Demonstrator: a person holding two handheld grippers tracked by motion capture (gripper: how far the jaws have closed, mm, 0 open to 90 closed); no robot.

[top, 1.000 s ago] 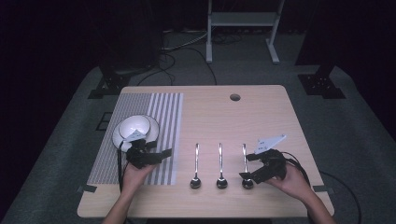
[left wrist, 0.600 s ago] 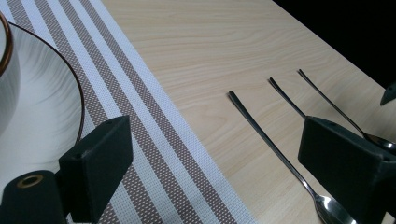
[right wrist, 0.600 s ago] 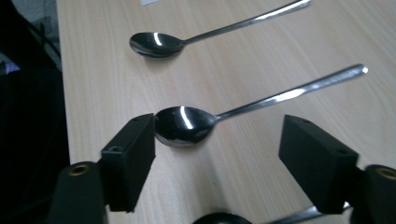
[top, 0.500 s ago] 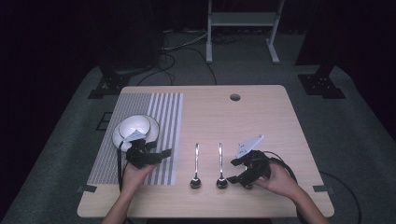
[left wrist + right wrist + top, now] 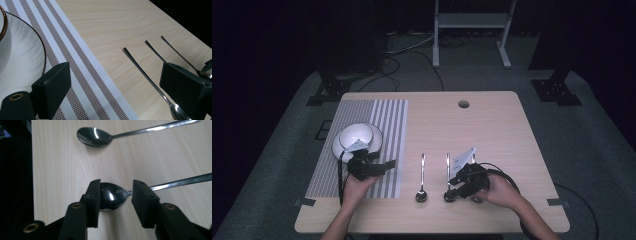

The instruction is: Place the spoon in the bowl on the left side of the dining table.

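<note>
While the right gripper [image 5: 115, 202] hovers low over the wood, its jaws have just been closing and now straddle the bowl of the middle spoon [image 5: 110, 199]: one pad looks to be touching the bowl's edge, the other stands a little clear near the neck, so no pinch yet. That spoon's handle runs off toward the right edge of the right gripper view, its long axis crossing the jaws' gap, so I judge the squeeze will land across the bowl. Another spoon [image 5: 93, 136] lies parallel above it in that frame. In the high view the right gripper [image 5: 458, 187] sits at the lower centre, right on the middle spoon [image 5: 448, 172], with the left spoon [image 5: 422, 177] just beside. The left gripper [image 5: 384, 166], jaws spread and empty, rests well apart over the striped placemat [image 5: 389, 125], near the white bowl [image 5: 357, 136]. The table [image 5: 492, 130] is pale wood; around it the room is dark, with cables on grey carpet.
</note>
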